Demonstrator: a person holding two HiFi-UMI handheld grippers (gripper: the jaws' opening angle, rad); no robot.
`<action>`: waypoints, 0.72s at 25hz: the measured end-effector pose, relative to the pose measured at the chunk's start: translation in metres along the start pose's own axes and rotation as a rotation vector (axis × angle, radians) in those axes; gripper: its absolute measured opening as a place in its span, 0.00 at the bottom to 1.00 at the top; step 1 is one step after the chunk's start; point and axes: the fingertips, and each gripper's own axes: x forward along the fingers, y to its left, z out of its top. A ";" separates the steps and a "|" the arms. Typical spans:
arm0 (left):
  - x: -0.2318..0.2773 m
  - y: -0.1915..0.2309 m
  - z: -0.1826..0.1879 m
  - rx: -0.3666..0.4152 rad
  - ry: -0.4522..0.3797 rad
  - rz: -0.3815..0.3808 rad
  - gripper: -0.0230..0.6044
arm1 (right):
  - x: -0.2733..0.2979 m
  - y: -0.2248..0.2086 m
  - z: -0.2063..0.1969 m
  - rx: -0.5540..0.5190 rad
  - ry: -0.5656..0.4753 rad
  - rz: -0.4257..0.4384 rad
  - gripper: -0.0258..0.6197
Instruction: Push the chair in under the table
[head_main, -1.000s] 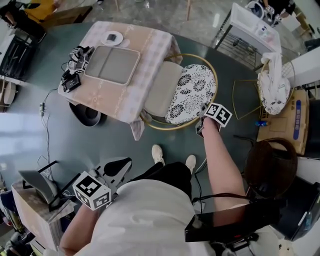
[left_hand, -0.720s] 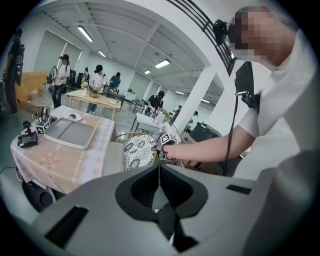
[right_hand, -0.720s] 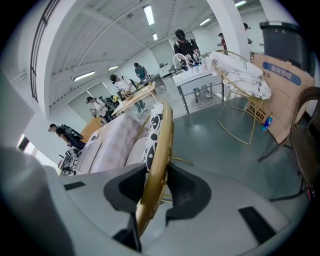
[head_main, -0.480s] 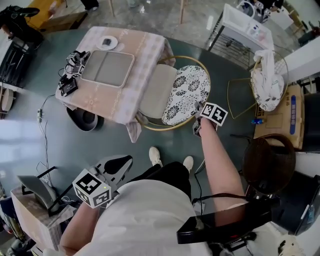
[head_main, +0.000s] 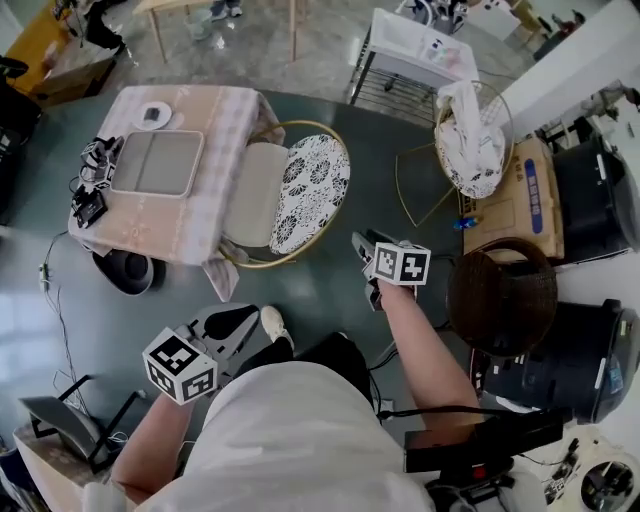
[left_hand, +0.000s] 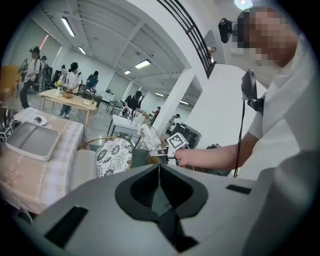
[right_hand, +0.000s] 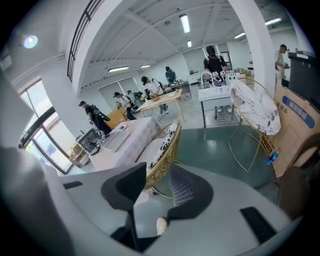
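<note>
Chair (head_main: 308, 190) close against table (head_main: 190, 225), right gripper (head_main: 365, 250) well apart.

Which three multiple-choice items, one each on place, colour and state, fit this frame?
1. Where is the chair?
A. against the table
B. by the box
C. behind the person

2. Its frame colour?
A. black
B. gold
C. red

3. The right gripper is:
A. shut on the chair
B. shut on the cloth
C. open, empty

Key: A, the seat sits at the table's edge; B, the rim is gold; C, the fingers stand apart with nothing between them.
</note>
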 end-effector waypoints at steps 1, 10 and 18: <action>0.006 -0.006 0.003 0.011 0.000 -0.008 0.06 | -0.017 0.007 -0.007 -0.032 0.007 0.024 0.24; 0.045 -0.062 0.013 0.035 -0.007 -0.018 0.06 | -0.140 0.070 -0.073 -0.303 0.049 0.194 0.06; 0.072 -0.134 -0.014 0.076 0.008 0.079 0.06 | -0.234 0.070 -0.103 -0.487 -0.019 0.255 0.06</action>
